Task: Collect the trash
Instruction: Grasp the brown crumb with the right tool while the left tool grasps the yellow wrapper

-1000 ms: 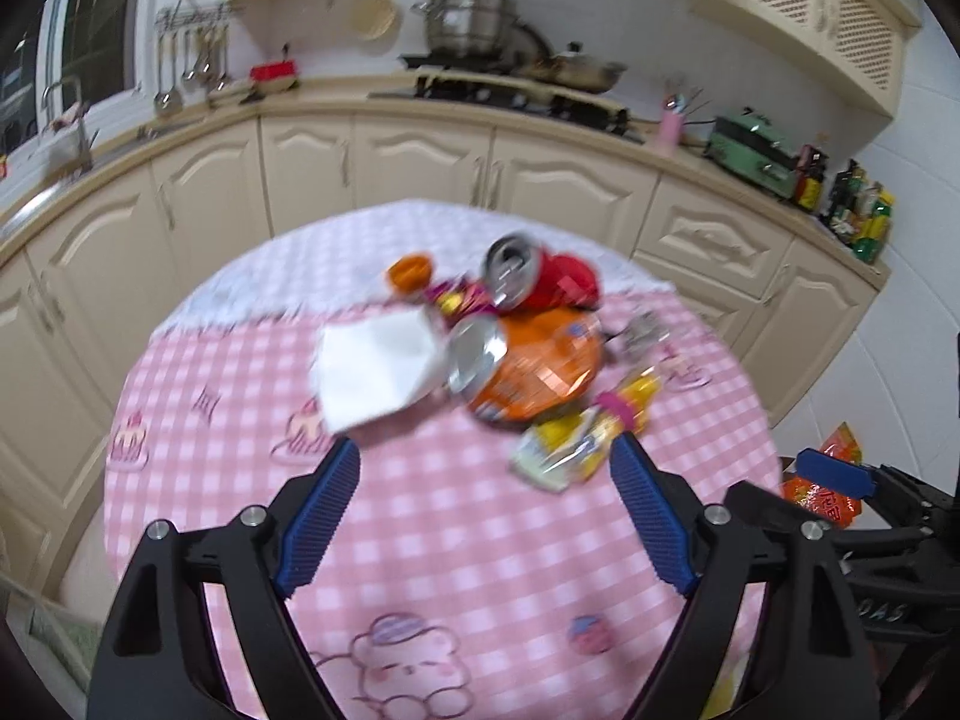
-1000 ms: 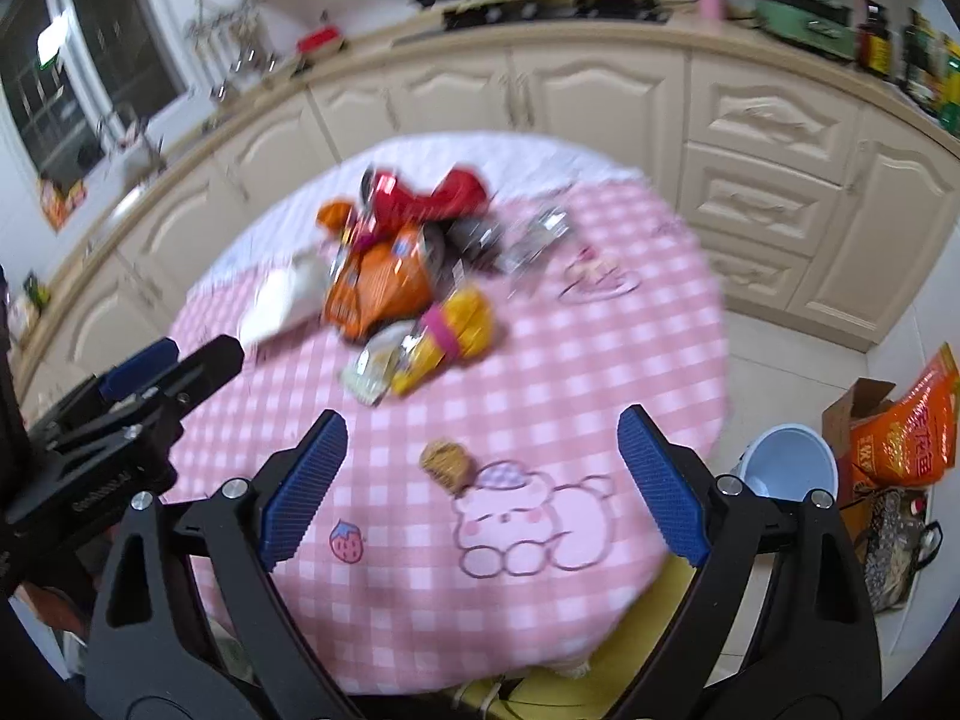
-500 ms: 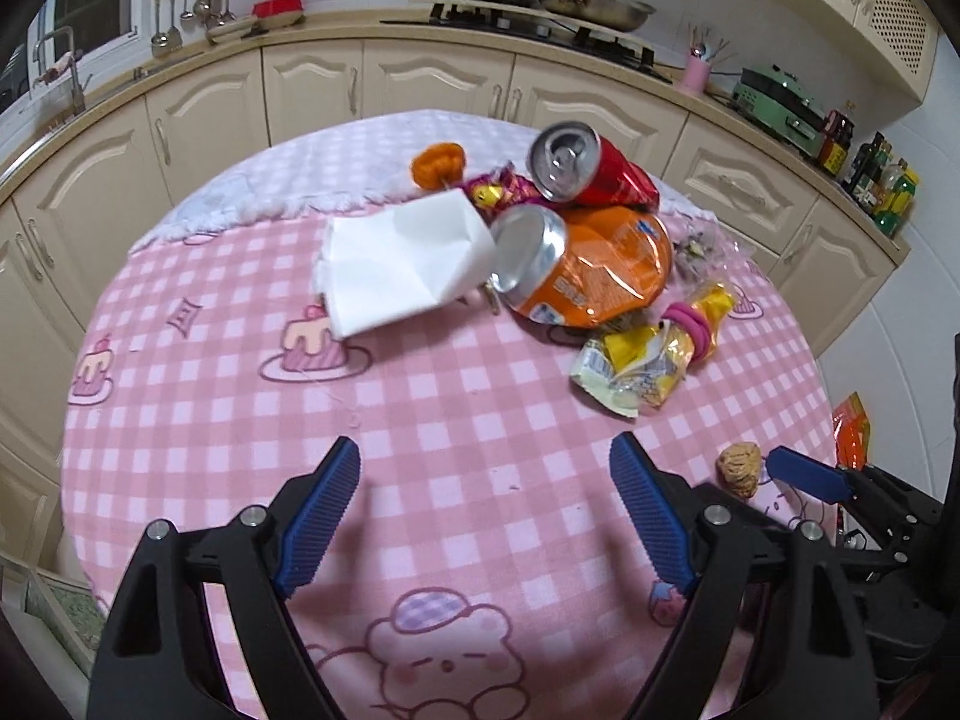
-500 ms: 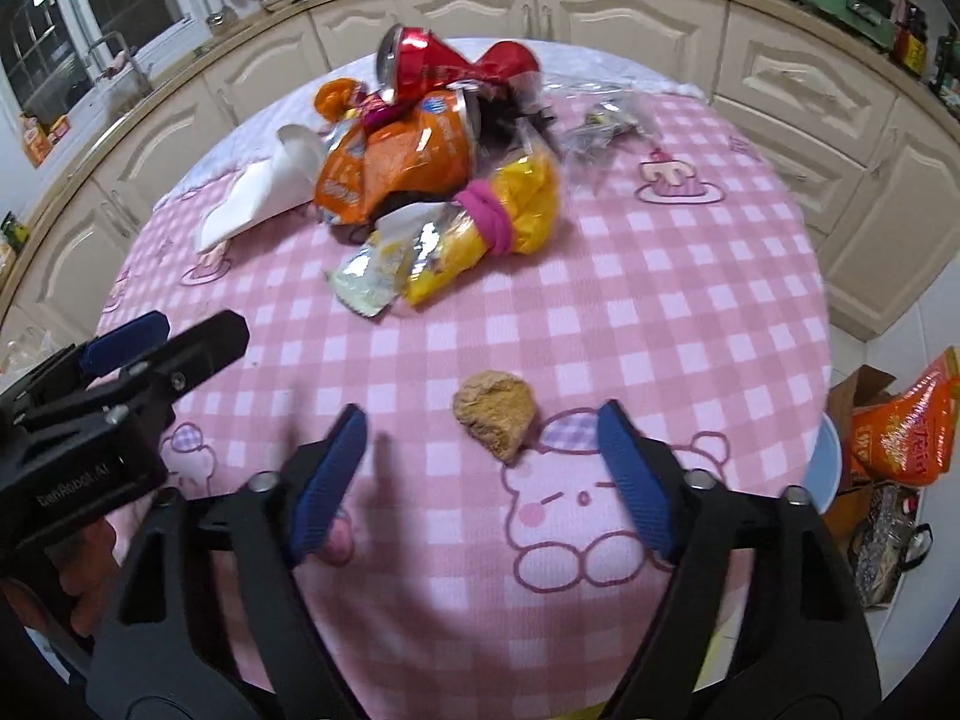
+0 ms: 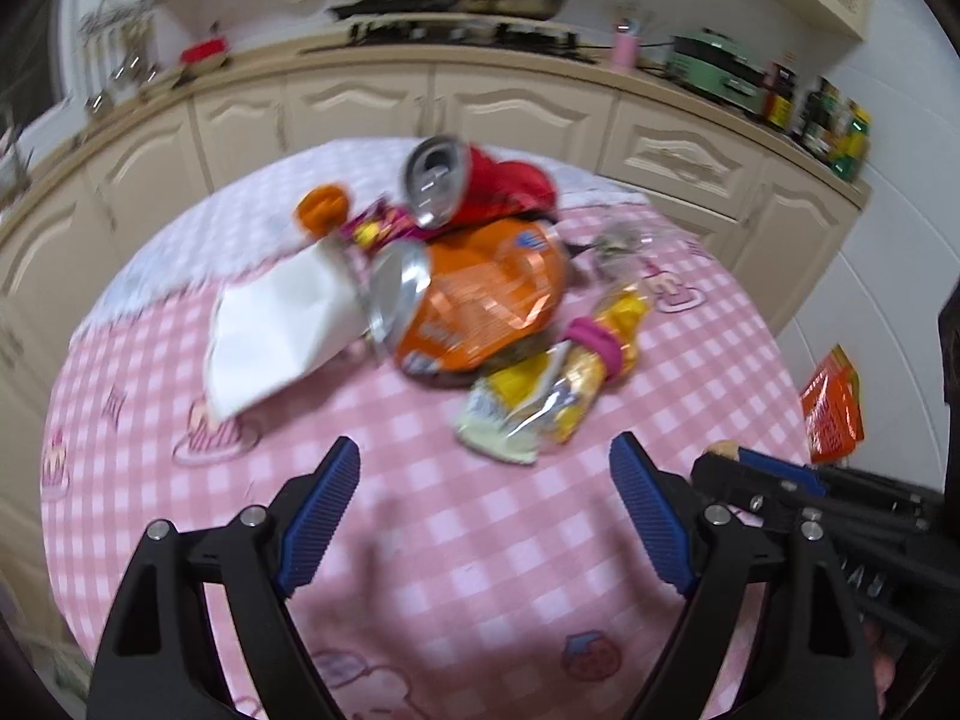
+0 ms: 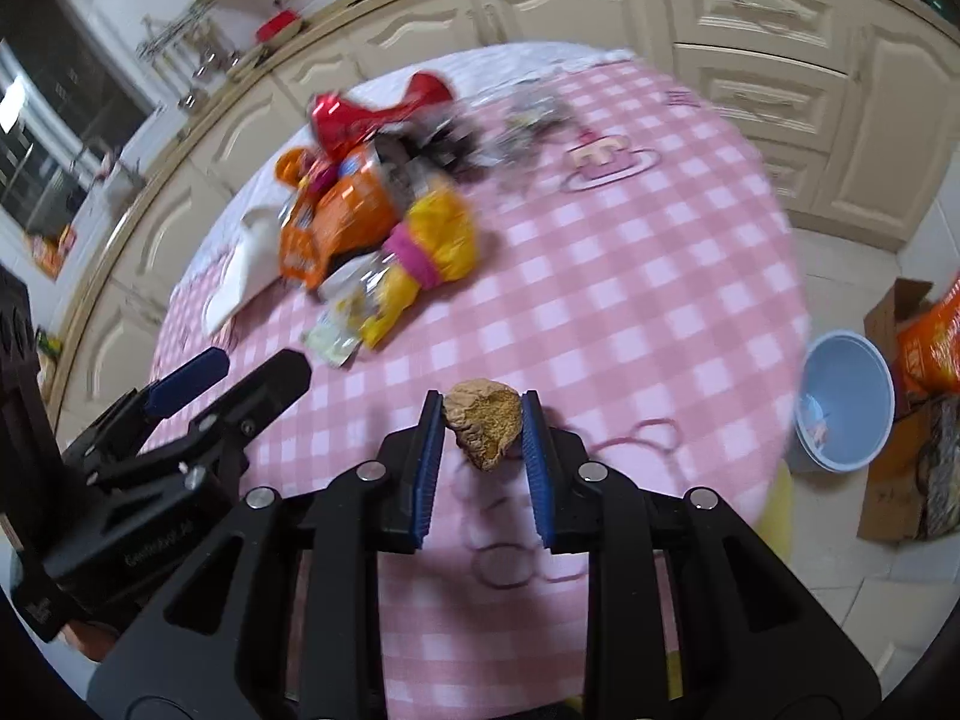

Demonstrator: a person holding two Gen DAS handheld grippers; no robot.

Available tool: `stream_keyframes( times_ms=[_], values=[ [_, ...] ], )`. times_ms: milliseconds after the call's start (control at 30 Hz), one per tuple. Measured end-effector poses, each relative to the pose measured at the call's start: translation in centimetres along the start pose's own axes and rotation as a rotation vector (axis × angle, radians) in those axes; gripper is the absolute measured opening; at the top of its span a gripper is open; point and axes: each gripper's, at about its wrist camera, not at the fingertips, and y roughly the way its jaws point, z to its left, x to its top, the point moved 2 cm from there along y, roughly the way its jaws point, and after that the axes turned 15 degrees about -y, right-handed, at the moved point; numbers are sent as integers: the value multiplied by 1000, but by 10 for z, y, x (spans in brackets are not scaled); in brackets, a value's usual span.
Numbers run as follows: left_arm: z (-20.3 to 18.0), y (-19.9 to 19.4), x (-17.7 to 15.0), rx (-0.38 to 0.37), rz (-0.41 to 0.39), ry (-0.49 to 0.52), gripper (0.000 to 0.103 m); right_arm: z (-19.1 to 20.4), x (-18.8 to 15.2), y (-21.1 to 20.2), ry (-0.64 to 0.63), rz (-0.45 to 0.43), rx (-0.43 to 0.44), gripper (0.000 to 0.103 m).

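My right gripper (image 6: 483, 414) is shut on a brown food scrap (image 6: 485, 426) and holds it above the pink checked tablecloth (image 6: 630, 276). My left gripper (image 5: 483, 468) is open and empty, short of a pile of trash: an orange crushed can (image 5: 474, 306), a red can (image 5: 474, 183), a yellow wrapper (image 5: 558, 390) and a white napkin (image 5: 282, 324). The pile also shows in the right wrist view (image 6: 372, 210). The left gripper shows at the left of the right wrist view (image 6: 234, 372).
A light blue bin (image 6: 846, 402) stands on the floor to the right of the table, beside a cardboard box (image 6: 900, 480) and an orange bag (image 6: 933, 342). Cream kitchen cabinets (image 5: 516, 108) run behind the round table.
My right gripper has closed on the brown scrap and lifted it off the cloth. My left gripper has tilted up and stayed open.
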Motion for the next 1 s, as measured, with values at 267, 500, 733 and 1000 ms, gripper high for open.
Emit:
stream_keyframes(
  times_ms=[267, 500, 733, 1000],
  values=[
    [-40, 18, 8, -59, -2, 191, 77, -39, -2, -11, 88, -41, 25, 26],
    [-52, 52, 10, -26, 74, 241, 54, -57, 5, -8, 119, -56, 63, 26],
    [-58, 60, 14, -14, 43, 243, 24, -66, 4, -6, 139, -56, 74, 26],
    [-57, 44, 20, -54, -9, 205, 21, -68, 3, -12, 142, -64, 67, 26]
  ],
)
